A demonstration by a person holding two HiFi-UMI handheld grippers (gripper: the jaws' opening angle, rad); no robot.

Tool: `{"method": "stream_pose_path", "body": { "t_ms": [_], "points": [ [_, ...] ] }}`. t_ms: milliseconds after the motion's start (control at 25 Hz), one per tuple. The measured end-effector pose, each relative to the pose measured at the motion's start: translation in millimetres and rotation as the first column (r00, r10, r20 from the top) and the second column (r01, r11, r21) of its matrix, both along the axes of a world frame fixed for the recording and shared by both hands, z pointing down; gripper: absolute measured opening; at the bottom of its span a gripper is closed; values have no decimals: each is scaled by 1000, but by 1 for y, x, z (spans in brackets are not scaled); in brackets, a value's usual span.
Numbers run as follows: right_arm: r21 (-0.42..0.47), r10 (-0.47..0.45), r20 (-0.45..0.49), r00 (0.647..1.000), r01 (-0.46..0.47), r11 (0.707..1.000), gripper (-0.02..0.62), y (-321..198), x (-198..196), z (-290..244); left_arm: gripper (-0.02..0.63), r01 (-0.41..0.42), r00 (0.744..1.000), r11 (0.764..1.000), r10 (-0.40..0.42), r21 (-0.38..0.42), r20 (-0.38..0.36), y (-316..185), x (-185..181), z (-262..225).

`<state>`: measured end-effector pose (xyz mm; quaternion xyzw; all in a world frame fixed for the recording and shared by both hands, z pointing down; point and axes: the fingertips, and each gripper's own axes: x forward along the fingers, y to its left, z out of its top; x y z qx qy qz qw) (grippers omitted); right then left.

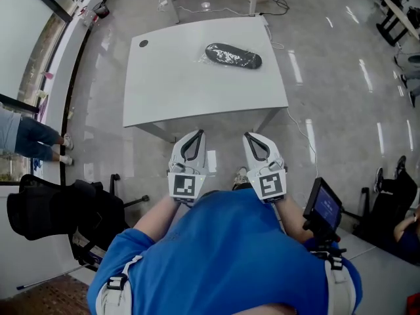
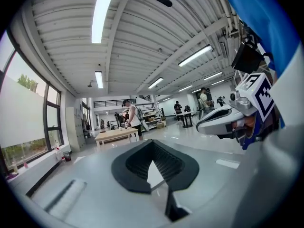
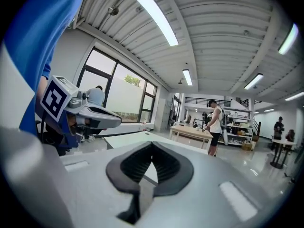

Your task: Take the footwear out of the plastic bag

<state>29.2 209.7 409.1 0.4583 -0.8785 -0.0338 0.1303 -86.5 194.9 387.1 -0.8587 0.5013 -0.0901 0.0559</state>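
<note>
A dark shoe inside a clear plastic bag (image 1: 233,56) lies on the far right part of the white table (image 1: 197,90). My left gripper (image 1: 196,135) and right gripper (image 1: 250,137) are held side by side close to my chest, short of the table's near edge and well away from the bag. Both are shut with nothing between the jaws. In the left gripper view the left gripper (image 2: 152,142) points up toward the ceiling, with the right gripper (image 2: 223,122) beside it. The right gripper view shows the right gripper (image 3: 152,144) closed tip to tip. The bag is in neither gripper view.
A small dark round spot (image 1: 144,43) sits at the table's far left corner. A black chair with bags (image 1: 59,209) stands at my left, a small screen (image 1: 323,207) at my right. A person (image 1: 26,136) stands at the left edge. Cables (image 1: 275,8) run behind the table.
</note>
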Motion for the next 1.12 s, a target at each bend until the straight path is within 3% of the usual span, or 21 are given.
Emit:
{"method": "stream_pose_path", "body": {
  "t_ms": [280,640,1120],
  "points": [
    [-42,-34,55,998,36,998,3,-88,52,26,5,99,992,995,-99,0,77,-87,35,18],
    [-83,-36,56,998,40,996,3,-130,51,36,5,157,980,987,-153,-22,124,-125,4,31],
    [-135,31,-68,997,-40,990,3,-238,22,63,5,80,988,996,-75,-35,133,-237,-33,64]
  ]
}}
